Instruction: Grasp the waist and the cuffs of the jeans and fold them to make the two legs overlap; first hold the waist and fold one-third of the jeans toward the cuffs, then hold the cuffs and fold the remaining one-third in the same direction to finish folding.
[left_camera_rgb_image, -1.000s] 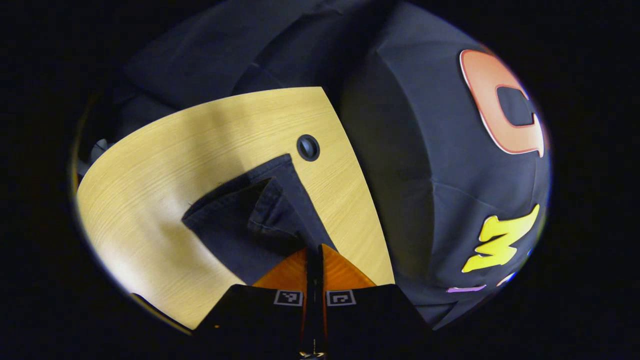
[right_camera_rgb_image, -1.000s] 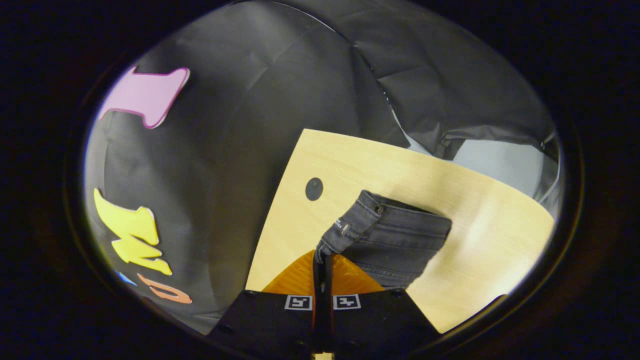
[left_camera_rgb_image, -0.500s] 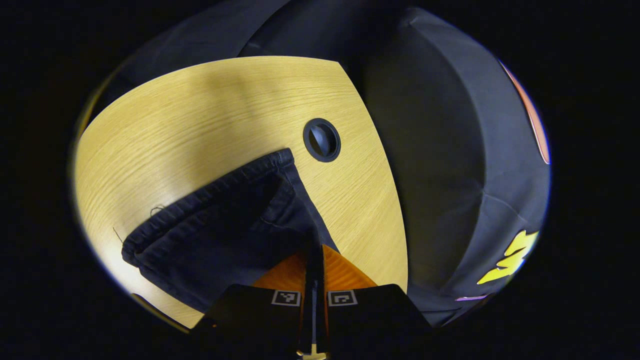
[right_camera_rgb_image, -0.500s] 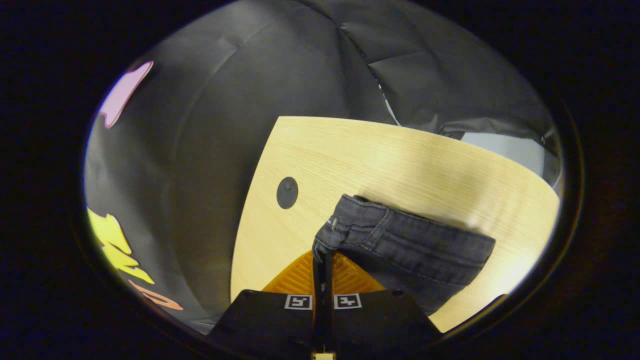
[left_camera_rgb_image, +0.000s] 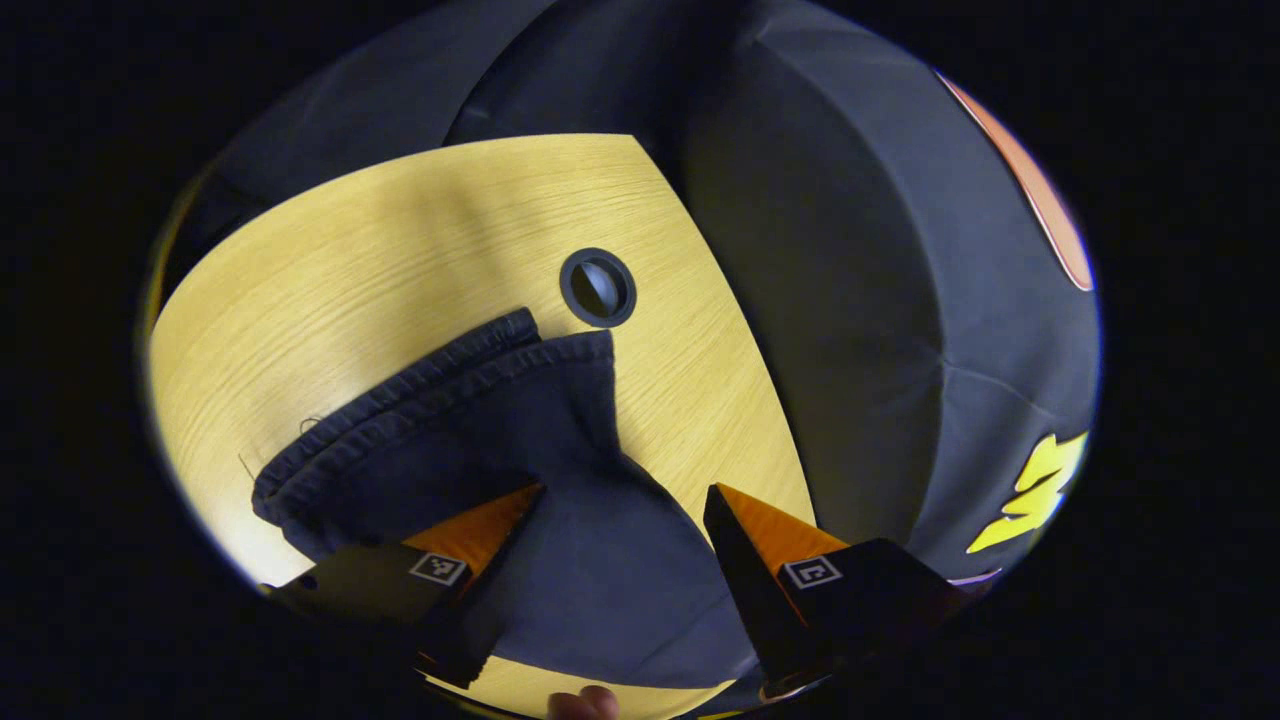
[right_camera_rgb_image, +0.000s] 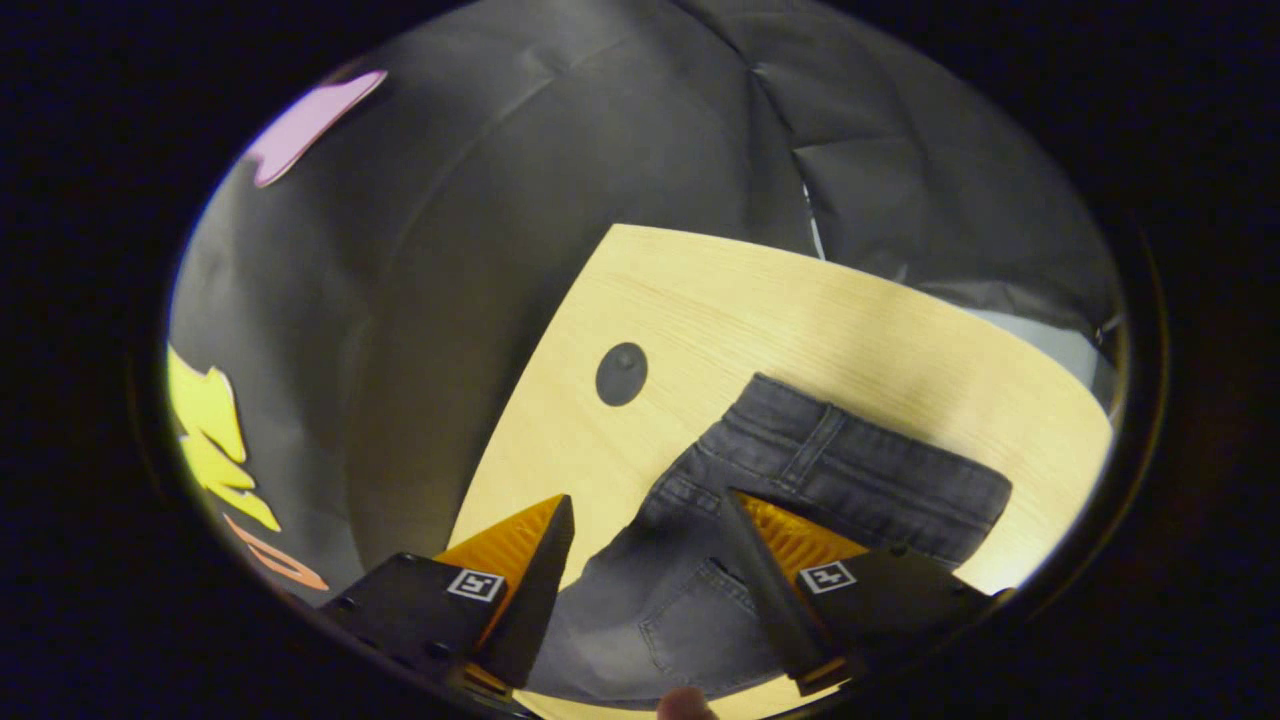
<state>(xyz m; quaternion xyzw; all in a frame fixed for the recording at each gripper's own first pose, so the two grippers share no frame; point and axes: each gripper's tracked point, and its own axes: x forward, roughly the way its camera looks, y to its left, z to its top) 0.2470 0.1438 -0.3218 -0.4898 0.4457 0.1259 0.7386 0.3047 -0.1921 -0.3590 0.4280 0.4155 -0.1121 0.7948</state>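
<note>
The jeans lie flat on the wooden table, the waist end in the right gripper view and the two cuffs stacked one on the other in the left gripper view, so the legs seem already overlapped. The left gripper hangs over the cuff end with its fingers spread wide, holding nothing; the right gripper is equally wide over the waist, also empty. The likely trouble is in the waist grasp: pinching just the top layer would drag the legs out of line, and a shallow bite on the thick band could slip mid-fold. The cuffs lie not quite flush, one peeking past the other, which may worsen if the cloth is tugged. A round cable hole sits just beyond the cuffs, near the table's edge; open wood stretches to the far side of the jeans in both views, giving room for folding.
</note>
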